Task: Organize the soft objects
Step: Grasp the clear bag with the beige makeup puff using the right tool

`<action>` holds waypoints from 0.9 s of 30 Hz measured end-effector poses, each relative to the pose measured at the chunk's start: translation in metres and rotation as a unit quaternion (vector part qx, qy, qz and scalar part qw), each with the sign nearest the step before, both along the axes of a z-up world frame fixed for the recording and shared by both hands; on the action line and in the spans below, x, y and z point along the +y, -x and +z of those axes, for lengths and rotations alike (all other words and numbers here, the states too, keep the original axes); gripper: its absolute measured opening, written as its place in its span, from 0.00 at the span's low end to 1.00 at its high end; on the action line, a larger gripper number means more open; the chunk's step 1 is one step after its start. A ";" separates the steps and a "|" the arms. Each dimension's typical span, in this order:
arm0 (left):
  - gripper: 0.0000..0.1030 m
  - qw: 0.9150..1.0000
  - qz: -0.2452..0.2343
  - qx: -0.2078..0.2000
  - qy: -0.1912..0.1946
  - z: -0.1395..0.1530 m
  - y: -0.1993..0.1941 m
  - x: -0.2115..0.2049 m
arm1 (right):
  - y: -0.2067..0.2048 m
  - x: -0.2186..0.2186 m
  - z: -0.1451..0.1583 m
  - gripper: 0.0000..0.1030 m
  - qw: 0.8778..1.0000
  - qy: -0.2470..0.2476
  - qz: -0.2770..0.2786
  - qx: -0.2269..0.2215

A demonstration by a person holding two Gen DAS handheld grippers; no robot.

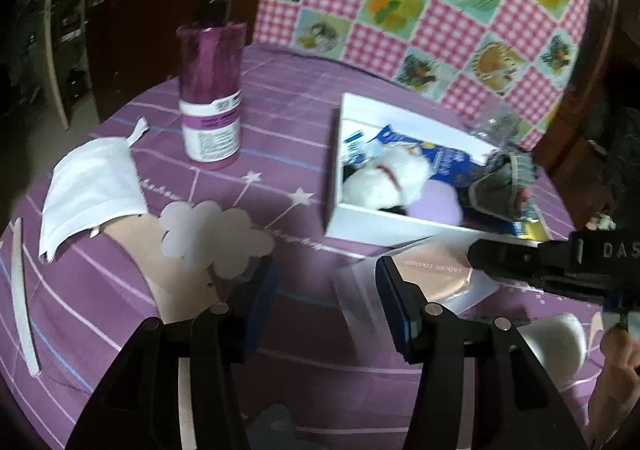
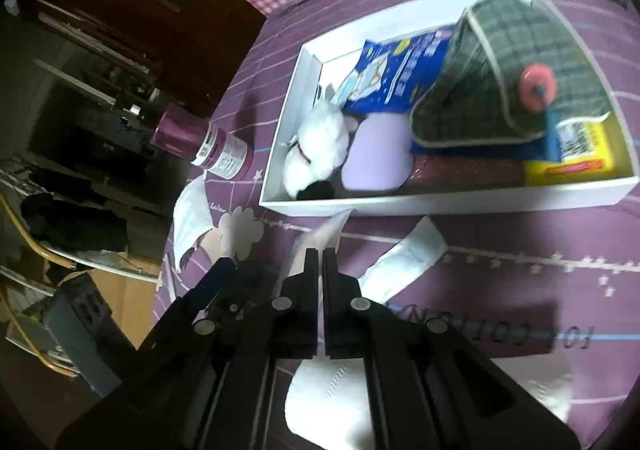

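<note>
A round table under a purple cloth point(image 1: 304, 121) carries a shallow white box point(image 2: 440, 201) toward its far right side, close to the pink checked quilt point(image 1: 440, 9) hanging behind. Inside the box lie a white plush toy point(image 2: 320, 145) at the left end, a lilac pad point(image 2: 376, 153) just beside it, a blue printed packet point(image 2: 400, 73) at the back, a grey plaid pouch with a pink button point(image 2: 516, 73) on top toward the right, and a yellow packet point(image 2: 576, 161) in the right corner. The left gripper point(image 1: 326, 282) hovers over the near side of the table, jaws spread with nothing between them. The right gripper point(image 2: 320, 250) has its jaws pressed together, and a thin clear-and-white wrapper point(image 2: 316, 238) rises at their tips; whether it is actually pinched cannot be told. A flat white pad point(image 2: 404, 258) lies on the cloth just right of those tips, and a white paper roll point(image 2: 332, 398) sits below the gripper. At the left edge rest a white face mask point(image 1: 92, 189) and a cloud-shaped cutout point(image 1: 212, 234), with a purple bottle point(image 1: 210, 97) standing behind them.
</note>
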State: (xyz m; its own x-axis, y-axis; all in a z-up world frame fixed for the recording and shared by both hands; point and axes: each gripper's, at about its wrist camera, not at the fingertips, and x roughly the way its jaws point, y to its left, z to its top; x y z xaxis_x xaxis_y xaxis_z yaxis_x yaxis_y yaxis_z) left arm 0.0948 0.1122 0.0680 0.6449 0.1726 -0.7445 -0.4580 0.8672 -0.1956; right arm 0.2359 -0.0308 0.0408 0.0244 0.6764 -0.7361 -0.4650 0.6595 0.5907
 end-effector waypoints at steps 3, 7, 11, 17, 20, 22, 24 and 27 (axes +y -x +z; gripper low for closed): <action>0.50 1.000 -0.018 -0.009 0.013 0.002 -0.001 -0.003 | 0.000 -0.007 0.011 0.03 1.000 0.009 -0.007 -0.021; 0.50 0.999 -0.037 -0.011 0.001 0.003 -0.003 -0.012 | -0.001 -0.021 0.031 0.01 0.998 0.009 -0.018 -0.053; 0.52 0.998 -0.066 -0.010 -0.002 0.002 -0.009 -0.021 | -0.003 -0.039 0.050 0.01 0.996 -0.002 -0.034 -0.078; 0.52 0.996 -0.072 0.026 -0.041 -0.007 -0.016 -0.035 | -0.013 -0.040 0.037 0.01 1.000 0.001 -0.010 -0.029; 0.52 0.996 -0.066 0.042 -0.043 -0.014 -0.017 -0.031 | -0.021 -0.027 0.007 0.03 0.999 0.018 0.017 0.040; 0.52 0.996 -0.067 0.051 -0.040 -0.019 -0.019 -0.028 | -0.025 -0.022 -0.013 0.04 0.997 0.039 0.019 0.065; 0.51 0.996 -0.070 0.051 -0.033 -0.022 -0.021 -0.026 | -0.029 -0.021 -0.028 0.04 0.995 0.053 0.015 0.081; 0.51 0.996 -0.075 0.055 -0.008 -0.025 -0.022 -0.021 | -0.034 -0.024 -0.038 0.05 0.994 0.061 0.004 0.093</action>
